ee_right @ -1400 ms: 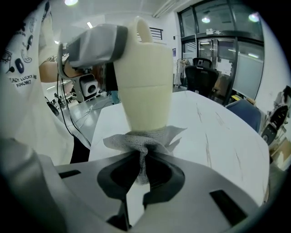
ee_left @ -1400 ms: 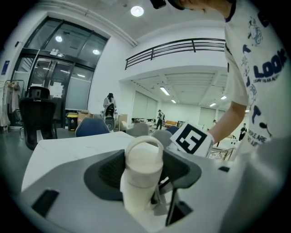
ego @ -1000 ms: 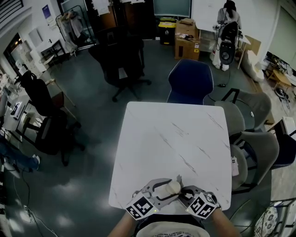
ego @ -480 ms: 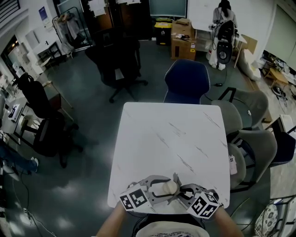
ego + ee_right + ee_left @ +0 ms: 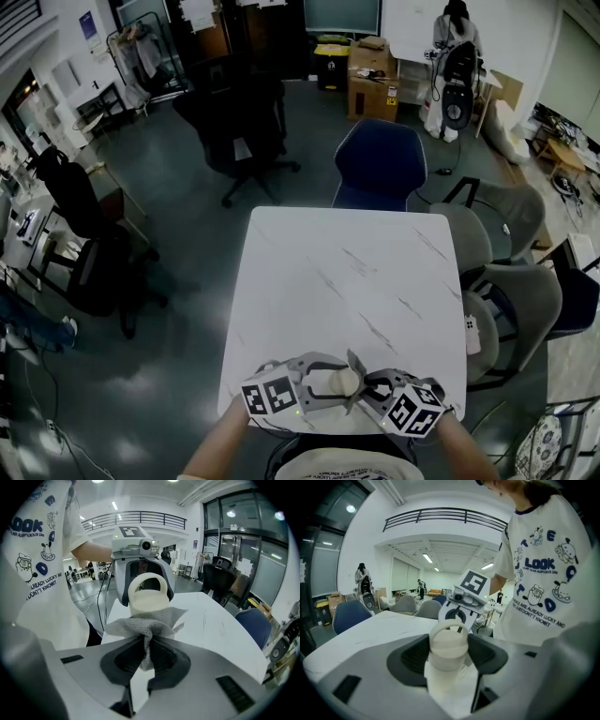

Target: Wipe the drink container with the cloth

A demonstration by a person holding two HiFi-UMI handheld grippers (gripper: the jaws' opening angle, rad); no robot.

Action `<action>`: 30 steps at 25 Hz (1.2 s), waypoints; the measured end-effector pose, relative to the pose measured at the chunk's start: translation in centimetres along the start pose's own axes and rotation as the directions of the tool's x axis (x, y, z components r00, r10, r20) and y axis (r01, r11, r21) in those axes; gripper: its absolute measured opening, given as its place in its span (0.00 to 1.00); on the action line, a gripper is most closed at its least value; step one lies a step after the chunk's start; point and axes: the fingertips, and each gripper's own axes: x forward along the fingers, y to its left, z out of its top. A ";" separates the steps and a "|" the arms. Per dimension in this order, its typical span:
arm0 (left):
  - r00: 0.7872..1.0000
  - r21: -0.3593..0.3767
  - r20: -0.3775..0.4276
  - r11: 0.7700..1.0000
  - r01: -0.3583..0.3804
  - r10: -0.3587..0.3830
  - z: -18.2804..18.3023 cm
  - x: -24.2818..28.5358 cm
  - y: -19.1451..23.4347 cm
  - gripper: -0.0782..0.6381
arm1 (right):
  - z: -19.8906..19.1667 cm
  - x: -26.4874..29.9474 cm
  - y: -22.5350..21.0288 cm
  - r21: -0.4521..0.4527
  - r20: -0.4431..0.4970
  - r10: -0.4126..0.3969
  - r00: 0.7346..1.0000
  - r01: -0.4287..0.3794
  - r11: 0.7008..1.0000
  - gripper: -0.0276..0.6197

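The left gripper [image 5: 323,382] is holding the bottle [image 5: 345,380]; the right gripper [image 5: 370,389] is pinching the cloth [image 5: 357,363], touching the bottle's right side.

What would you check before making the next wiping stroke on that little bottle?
1. The left gripper holds the drink container: ok, its jaws are on either side of it.
2. The right gripper holds the cloth: ok, it is bunched between the shut jaws.
3. The cloth touches the container: ok, it is draped against its side just below the lid.
4. The lid is on: ok.
5. The container's base rests on the table: cannot tell, it is hidden.
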 end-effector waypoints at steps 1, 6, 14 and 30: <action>1.000 0.000 0.001 1.000 -0.002 0.002 0.0 0.0 0.0 0.48 | -0.2 0.2 -0.1 0.002 -0.004 0.004 1.000 -0.004 1.000 0.10; 1.000 -0.015 0.009 1.000 -0.027 0.027 0.1 0.0 0.1 0.48 | -0.9 1.1 -0.3 -0.004 -0.026 0.018 0.999 -0.019 1.000 0.10; 0.996 -0.031 0.026 0.996 -0.082 0.083 -0.2 0.0 0.0 0.48 | -2.4 3.0 0.0 0.015 -0.057 0.046 0.997 -0.045 0.999 0.10; 0.893 -0.245 0.058 0.873 -0.421 0.446 -1.1 -0.7 0.5 0.50 | -4.7 5.9 0.6 0.049 -0.104 0.074 0.992 -0.069 0.996 0.10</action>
